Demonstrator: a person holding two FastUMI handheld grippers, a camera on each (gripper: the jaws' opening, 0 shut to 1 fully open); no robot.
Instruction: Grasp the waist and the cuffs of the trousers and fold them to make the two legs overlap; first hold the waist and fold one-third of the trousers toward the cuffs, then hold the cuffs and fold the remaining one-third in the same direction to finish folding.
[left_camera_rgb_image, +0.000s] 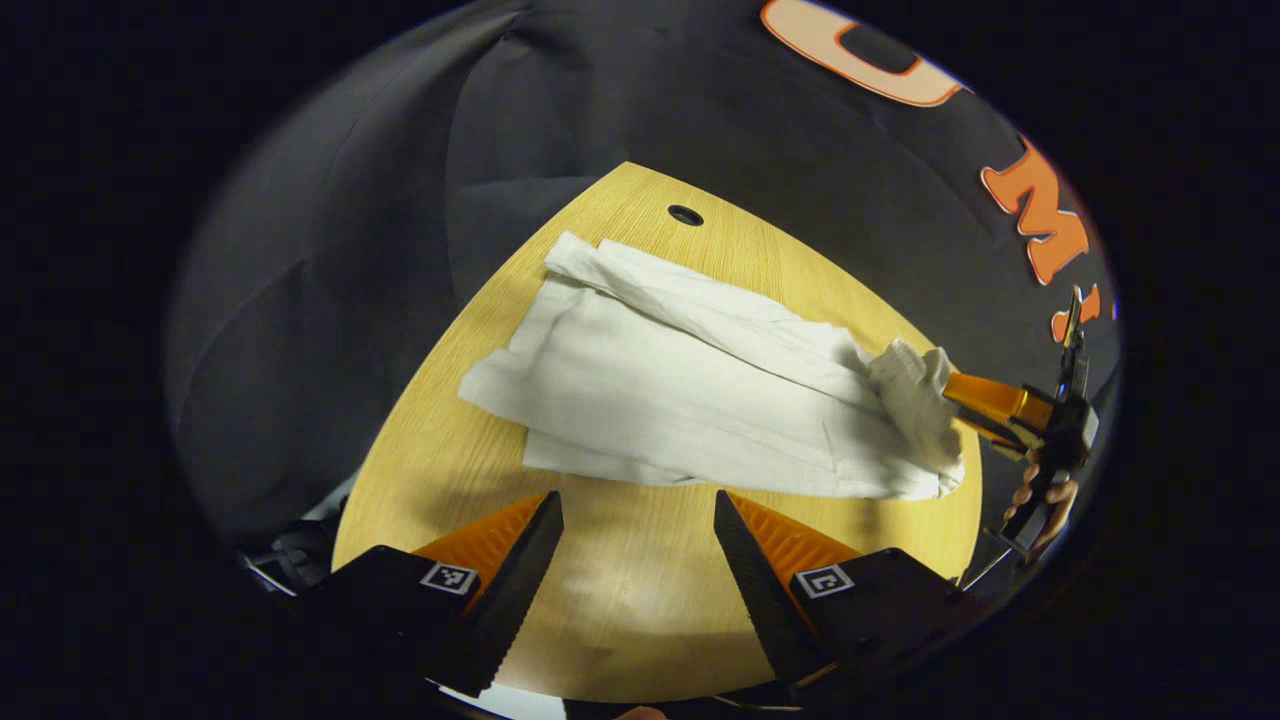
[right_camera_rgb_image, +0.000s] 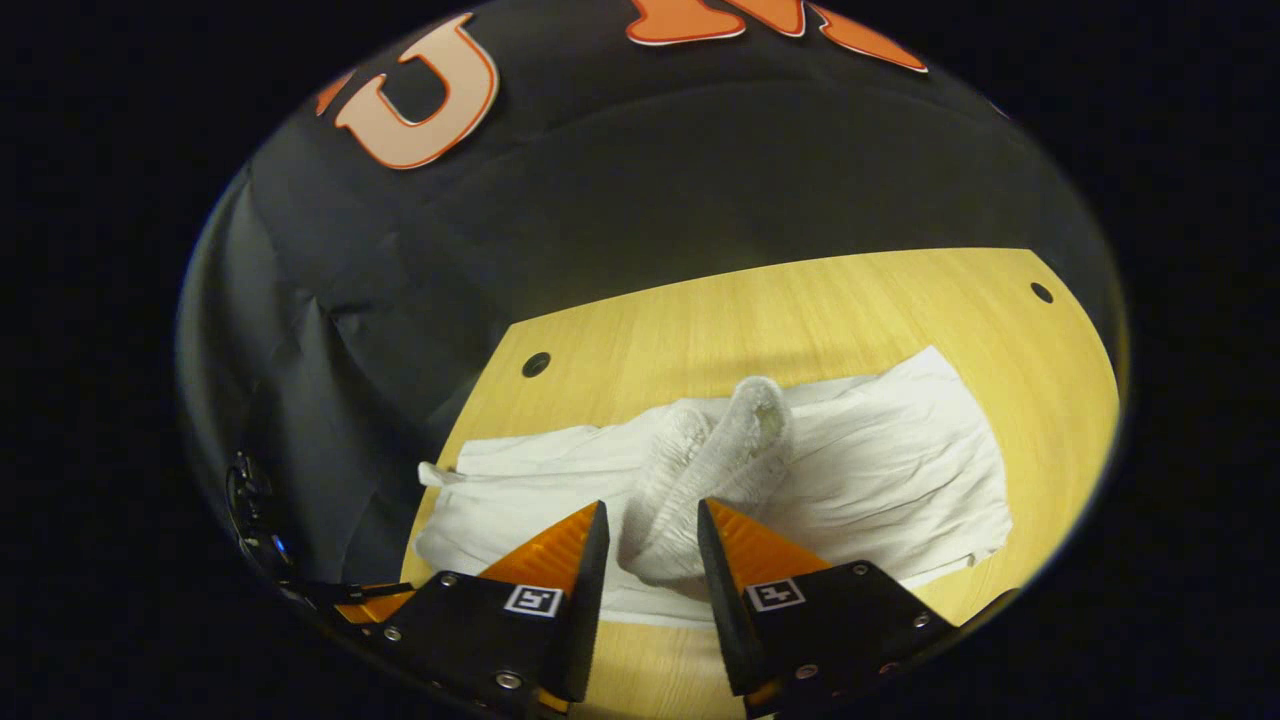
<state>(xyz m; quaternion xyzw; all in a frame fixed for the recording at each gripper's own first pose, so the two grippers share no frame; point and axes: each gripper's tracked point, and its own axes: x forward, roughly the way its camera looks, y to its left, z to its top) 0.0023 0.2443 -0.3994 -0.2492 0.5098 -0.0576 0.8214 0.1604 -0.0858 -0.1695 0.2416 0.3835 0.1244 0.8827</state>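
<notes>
A pale wooden table (left_camera_rgb_image: 640, 610) sits against the black cloth wall (left_camera_rgb_image: 330, 260) of the booth, and everything I am working on lies on it.

In the right gripper view, my right gripper (right_camera_rgb_image: 652, 545) has its two fingers set a little apart with the ribbed waist (right_camera_rgb_image: 735, 440) of the white trousers (right_camera_rgb_image: 880, 470) bunched up between them. The band rises in a thick hump past my fingertips, lifted off the cloth below. I cannot tell whether both fingers actually press on it or only flank it. In the left gripper view I see that same gripper (left_camera_rgb_image: 960, 400) at the right end of the trousers (left_camera_rgb_image: 660, 400), with the hand (left_camera_rgb_image: 1040, 500) that holds it behind it and the ribbed waist (left_camera_rgb_image: 915, 385) gathered at its tip.

My left gripper (left_camera_rgb_image: 638, 525) hangs over bare wood just short of the near edge of the trousers, its fingers spread wide and holding nothing.

Beyond my fingers the trousers lie flat across the middle of the table, one leg folded over the other, with a long crease running along the length. The cuff end (left_camera_rgb_image: 570, 255) lies toward the far corner, near a small dark hole (left_camera_rgb_image: 685, 215) in the tabletop. In the right gripper view the wood shows two such holes, one (right_camera_rgb_image: 536, 364) at the left near the table's edge and another (right_camera_rgb_image: 1041, 292) at the far right.
</notes>
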